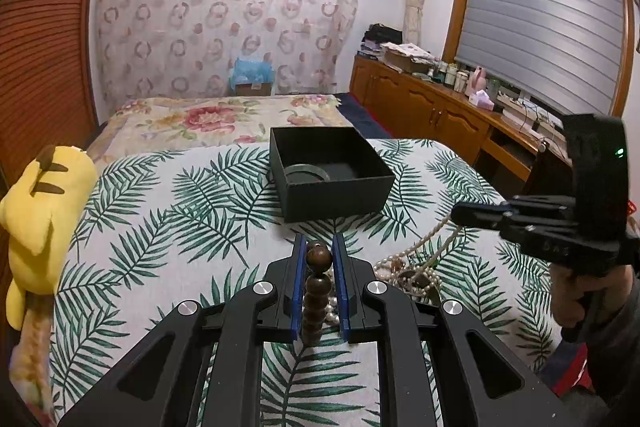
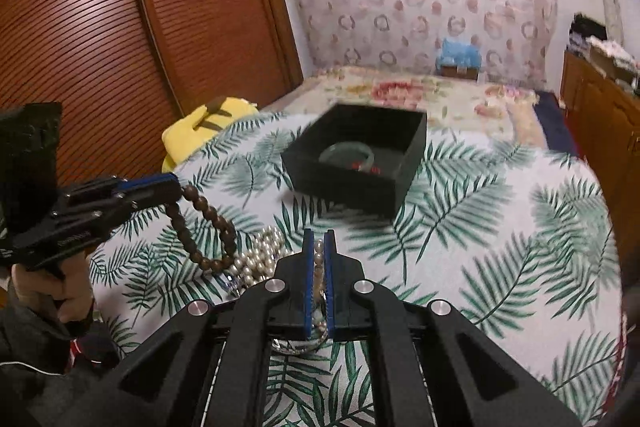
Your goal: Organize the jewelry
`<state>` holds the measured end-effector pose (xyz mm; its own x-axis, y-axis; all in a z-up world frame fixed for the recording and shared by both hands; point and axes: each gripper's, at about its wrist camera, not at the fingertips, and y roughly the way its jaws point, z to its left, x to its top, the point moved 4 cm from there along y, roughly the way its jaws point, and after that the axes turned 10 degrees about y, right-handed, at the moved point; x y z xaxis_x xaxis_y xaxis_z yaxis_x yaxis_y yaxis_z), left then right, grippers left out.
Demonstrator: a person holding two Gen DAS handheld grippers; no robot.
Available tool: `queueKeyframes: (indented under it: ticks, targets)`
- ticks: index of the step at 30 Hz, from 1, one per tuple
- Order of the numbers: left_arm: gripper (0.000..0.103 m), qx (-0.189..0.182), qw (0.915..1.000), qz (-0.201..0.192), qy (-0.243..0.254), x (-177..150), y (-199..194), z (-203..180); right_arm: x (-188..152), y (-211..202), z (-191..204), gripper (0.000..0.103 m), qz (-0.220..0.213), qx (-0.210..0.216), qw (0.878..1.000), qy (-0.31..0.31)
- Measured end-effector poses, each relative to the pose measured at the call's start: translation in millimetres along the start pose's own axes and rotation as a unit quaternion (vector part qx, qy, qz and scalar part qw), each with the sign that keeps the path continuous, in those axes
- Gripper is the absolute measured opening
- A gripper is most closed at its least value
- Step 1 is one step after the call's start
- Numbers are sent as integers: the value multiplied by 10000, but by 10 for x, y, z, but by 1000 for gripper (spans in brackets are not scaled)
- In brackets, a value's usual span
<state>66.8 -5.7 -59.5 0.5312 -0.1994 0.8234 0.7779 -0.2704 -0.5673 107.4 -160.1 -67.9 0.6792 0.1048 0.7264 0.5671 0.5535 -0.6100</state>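
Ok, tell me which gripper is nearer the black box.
Too close to call. The left gripper, shut on the wooden bead bracelet, and the right gripper, shut on the pearl strand, both sit just short of the black box.

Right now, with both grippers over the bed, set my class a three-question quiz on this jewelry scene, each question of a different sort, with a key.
1. True or false: the left gripper is shut on the wooden bead bracelet.
2. Multiple choice: what does the right gripper hold? A) a strand of the pearl necklace B) the green bangle C) nothing
3. Fill in: the green bangle lies inside the ______.

Key
1. True; beads sit between its blue pads.
2. A; pearls show between its closed pads, with more heaped on the leaf-print cover.
3. Black box, open, no lid on it.
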Motion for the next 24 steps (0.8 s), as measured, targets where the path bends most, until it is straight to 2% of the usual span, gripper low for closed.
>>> queueKeyframes:
  ticks: [24]
  targets:
    - [12,62,9994,-316,138,346,-140,25,654,-600,283,5,-827,-114,9949,-564]
